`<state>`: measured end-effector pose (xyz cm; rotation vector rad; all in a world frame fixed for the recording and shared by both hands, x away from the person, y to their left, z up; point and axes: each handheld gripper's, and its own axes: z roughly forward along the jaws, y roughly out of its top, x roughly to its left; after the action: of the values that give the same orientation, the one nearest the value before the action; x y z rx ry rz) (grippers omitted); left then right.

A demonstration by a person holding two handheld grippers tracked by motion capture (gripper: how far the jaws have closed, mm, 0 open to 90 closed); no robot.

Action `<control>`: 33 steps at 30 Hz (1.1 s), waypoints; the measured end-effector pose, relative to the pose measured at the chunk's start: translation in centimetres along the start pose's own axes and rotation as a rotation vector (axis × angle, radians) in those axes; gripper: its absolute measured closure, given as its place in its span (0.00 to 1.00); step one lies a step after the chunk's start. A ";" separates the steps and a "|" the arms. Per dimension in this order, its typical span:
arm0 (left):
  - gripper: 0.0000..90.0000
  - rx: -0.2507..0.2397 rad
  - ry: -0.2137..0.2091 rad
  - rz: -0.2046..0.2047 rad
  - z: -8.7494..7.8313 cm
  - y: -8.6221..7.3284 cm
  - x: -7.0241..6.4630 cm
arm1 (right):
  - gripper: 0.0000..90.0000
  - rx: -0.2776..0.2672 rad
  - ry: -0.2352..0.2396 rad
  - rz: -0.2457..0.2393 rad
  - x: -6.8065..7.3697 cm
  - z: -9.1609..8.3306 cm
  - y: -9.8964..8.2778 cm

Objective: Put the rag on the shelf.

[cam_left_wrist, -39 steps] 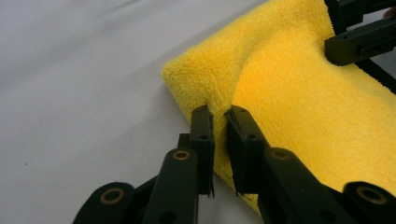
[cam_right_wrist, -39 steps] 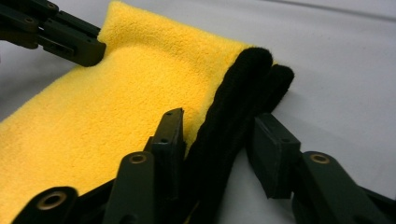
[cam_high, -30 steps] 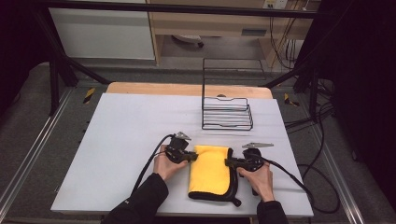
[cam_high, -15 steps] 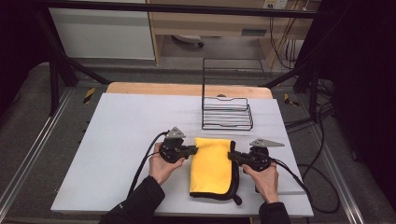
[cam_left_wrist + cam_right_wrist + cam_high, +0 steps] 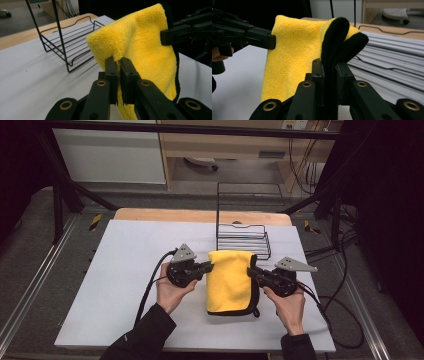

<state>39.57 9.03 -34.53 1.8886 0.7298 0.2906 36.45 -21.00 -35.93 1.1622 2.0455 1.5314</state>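
High view shows a black wire rack (image 5: 243,239) standing at the upper centre of the frame, on the far part of the pale grey table (image 5: 125,270); its basket part holds nothing. Just below it in the frame, the yellow cloth (image 5: 229,280), folded and edged in black, hangs between the two grippers, its top edge overlapping the rack's front rim in the picture while its lower end seems to rest on the table near the bottom centre.

The left gripper (image 5: 207,267) sits left of the cloth, its jaws pinched tight on the cloth's upper left edge. In the left gripper view the two black jaws stand nearly together with yellow pile squeezed between them (image 5: 117,62), the rack (image 5: 72,42) lies at the upper left, and the other gripper (image 5: 175,33) bites the cloth from the right edge of the frame.

The right gripper (image 5: 252,271) clamps the cloth's upper right edge. In the right gripper view its jaws press on the black trim (image 5: 329,62), with the yellow face (image 5: 292,50) spread toward the left gripper (image 5: 268,41) at the left of the frame.

Compared with a second ago, the cloth no longer lies flat on the table: its top edge is lifted and now sits higher in the frame, up against the rack. Both hands have risen with it, and the grey plates on the grippers show more plainly. The rack has not shifted.
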 end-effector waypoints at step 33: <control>0.94 -0.206 0.060 0.101 -1.7 7.8 0.3 | 0.89 -0.266 -0.103 -0.114 0.6 -1.6 6.8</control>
<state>41.69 8.34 -26.84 1.7292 0.6203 0.4711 37.73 -20.93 -29.08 0.9844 1.7470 1.5943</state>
